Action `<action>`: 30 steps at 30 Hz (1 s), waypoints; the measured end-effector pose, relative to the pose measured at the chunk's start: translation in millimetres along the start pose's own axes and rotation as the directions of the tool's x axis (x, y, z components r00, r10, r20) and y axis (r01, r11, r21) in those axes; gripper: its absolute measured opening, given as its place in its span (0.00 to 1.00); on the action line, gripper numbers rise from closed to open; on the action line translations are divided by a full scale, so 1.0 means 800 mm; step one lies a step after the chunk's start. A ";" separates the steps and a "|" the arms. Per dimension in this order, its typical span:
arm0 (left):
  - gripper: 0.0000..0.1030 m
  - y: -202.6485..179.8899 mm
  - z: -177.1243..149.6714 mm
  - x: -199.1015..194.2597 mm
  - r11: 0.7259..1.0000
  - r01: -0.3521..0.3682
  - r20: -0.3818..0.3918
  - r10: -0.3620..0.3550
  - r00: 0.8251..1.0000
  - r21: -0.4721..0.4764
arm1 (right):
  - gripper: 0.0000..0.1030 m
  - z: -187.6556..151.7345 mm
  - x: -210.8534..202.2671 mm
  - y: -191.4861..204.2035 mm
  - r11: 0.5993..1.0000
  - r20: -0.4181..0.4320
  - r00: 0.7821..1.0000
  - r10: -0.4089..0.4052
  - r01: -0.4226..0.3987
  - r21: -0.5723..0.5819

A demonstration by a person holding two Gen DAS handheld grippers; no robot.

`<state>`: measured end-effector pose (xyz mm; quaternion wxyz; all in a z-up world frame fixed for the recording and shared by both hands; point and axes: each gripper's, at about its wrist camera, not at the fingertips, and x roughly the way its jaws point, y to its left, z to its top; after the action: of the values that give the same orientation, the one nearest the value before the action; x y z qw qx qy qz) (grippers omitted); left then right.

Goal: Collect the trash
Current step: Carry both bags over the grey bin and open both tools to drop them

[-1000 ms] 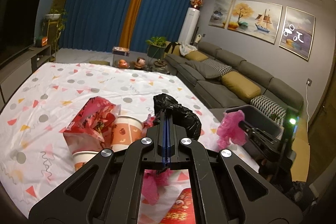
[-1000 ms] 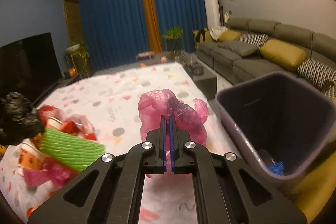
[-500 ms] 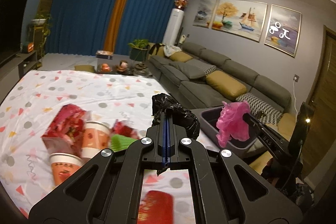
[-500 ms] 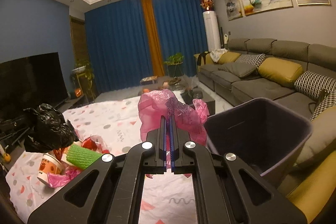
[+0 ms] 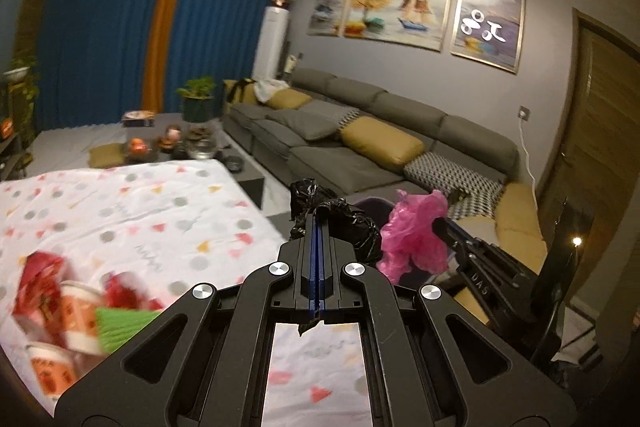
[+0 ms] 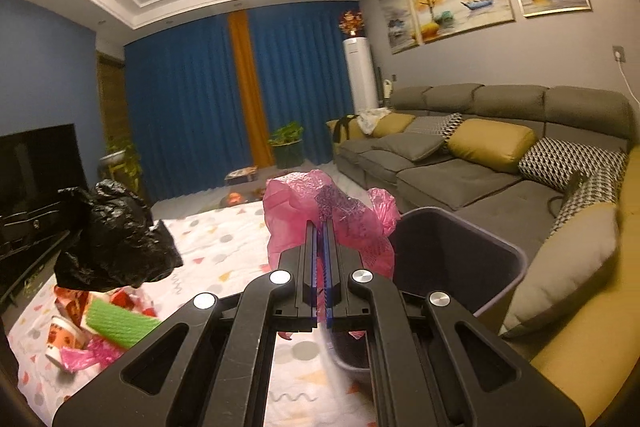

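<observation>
left wrist view: left gripper point(image 5: 318, 223) clamped on black bag point(image 5: 352, 223), held in the air past the table point(image 5: 132, 203) edge
right wrist view: right gripper point(image 6: 320, 227) clamped on pink bag point(image 6: 296, 199), just beside the bin point(image 6: 460, 259) rim
bin: dark, between table and sofa point(image 6: 460, 179)
table: cups point(image 6: 64, 337), green pad point(image 6: 116, 321), red wrappers point(image 5: 40, 271) heaped on spotted cloth
</observation>
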<state>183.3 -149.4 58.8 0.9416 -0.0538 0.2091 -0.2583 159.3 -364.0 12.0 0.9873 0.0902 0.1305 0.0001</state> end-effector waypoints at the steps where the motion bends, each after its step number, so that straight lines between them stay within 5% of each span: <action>1: 0.00 -0.004 0.002 0.008 1.000 0.006 -0.008 -0.006 1.000 0.000 | 0.03 0.000 0.002 -0.005 1.000 -0.001 1.000 -0.008 0.008 0.007; 15: 0.00 -0.054 0.007 0.139 0.997 0.077 -0.150 -0.073 0.986 0.027 | 0.03 -0.008 0.023 -0.050 0.997 -0.017 0.997 -0.070 0.070 0.038; 30: 0.00 -0.064 -0.008 0.209 0.995 0.100 -0.222 -0.097 0.970 0.001 | 0.03 -0.017 0.042 -0.067 0.993 -0.058 0.994 -0.093 0.096 0.064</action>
<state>286.9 -278.7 2.8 0.8987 -0.0294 0.3083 -0.3105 186.7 -413.7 -19.0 0.9788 0.1166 0.1614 -0.0485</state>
